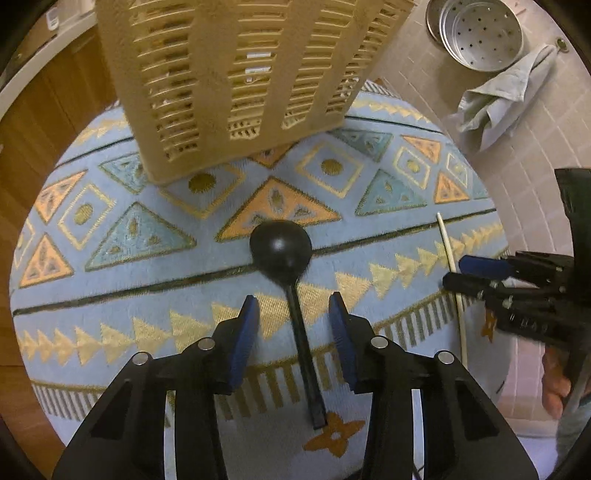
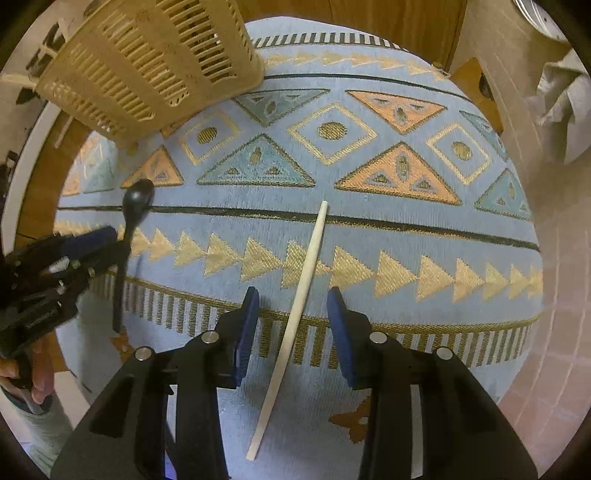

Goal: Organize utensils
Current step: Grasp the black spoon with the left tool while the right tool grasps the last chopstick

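A black ladle (image 1: pixel 282 251) lies bowl-down on the blue patterned cloth (image 1: pixel 147 295), handle toward me. My left gripper (image 1: pixel 293 314) is open and straddles its handle without touching. A pale wooden chopstick (image 2: pixel 295 314) lies on the cloth; my right gripper (image 2: pixel 291 314) is open around it. A beige slotted utensil basket (image 1: pixel 236 74) stands at the far side and also shows in the right wrist view (image 2: pixel 147 62). The right gripper shows in the left wrist view (image 1: pixel 458 273), the left one in the right wrist view (image 2: pixel 110 243), next to the ladle (image 2: pixel 136 199).
A perforated metal pot insert (image 1: pixel 476 33) and a crumpled grey rag (image 1: pixel 506 96) lie on the tiled floor to the right. Wooden cabinet fronts (image 1: pixel 48 110) stand at the left. The cloth covers a round table whose edge drops off near me.
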### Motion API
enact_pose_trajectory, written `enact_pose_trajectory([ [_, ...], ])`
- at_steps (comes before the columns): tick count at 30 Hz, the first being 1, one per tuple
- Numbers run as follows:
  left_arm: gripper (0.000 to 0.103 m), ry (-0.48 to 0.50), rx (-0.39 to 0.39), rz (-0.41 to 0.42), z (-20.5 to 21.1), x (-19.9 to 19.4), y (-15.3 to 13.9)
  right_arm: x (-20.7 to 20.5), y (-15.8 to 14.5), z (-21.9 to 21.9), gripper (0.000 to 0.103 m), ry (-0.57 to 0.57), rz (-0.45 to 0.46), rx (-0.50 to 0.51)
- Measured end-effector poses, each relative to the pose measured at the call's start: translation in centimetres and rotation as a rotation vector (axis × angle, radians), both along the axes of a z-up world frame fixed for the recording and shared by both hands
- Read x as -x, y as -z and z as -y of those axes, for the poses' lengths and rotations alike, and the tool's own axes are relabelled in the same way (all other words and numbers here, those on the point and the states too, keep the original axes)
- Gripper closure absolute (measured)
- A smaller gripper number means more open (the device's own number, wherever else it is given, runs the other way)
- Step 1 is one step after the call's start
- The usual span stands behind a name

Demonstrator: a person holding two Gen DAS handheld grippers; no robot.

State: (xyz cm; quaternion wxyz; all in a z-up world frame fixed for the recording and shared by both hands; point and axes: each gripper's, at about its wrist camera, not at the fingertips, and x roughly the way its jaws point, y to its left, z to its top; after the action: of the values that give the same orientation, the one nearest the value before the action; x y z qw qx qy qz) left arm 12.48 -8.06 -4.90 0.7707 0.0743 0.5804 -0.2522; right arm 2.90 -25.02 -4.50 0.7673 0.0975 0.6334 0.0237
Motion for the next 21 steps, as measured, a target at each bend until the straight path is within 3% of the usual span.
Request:
enact_pose_trajectory([
  [4,0.068,0.029,-0.088,0.018,1.4,-0.1,0.1,-0.1,0.0,-2.0,0.068,-0.035,-0.006,0.098],
  [8,0.077,0.046,-0.161,0.043,3.1,-0.3,0.5,-0.3,-0.1,-2.7,0.071,-0.031,-0.029,0.109],
  [9,0.077,0.048,-0.169,0.043,3.3,-0.4,0.5,-0.3,-0.1,-2.8,0.073,-0.036,-0.032,0.118],
  [12,0.083,0.061,-0.217,0.067,4.3,-0.3,0.8,-0.4,-0.3,-3.5,0.096,-0.064,-0.054,0.106],
  [14,0.090,0.071,-0.248,0.091,5.0,-0.2,1.0,-0.1,-0.3,-3.9,0.098,-0.086,-0.051,0.123],
  [16,0.098,0.070,-0.249,0.098,5.2,-0.2,1.1,0.1,-0.3,-4.1,0.098,-0.096,-0.045,0.127],
  [18,0.098,0.058,-0.224,0.094,4.9,-0.2,1.1,0.5,-0.5,-3.9,0.098,-0.091,-0.047,0.091],
  [21,0.099,0.039,-0.124,0.099,3.8,0.2,0.5,1.4,-1.1,-3.4,0.098,-0.080,-0.009,0.024],
])
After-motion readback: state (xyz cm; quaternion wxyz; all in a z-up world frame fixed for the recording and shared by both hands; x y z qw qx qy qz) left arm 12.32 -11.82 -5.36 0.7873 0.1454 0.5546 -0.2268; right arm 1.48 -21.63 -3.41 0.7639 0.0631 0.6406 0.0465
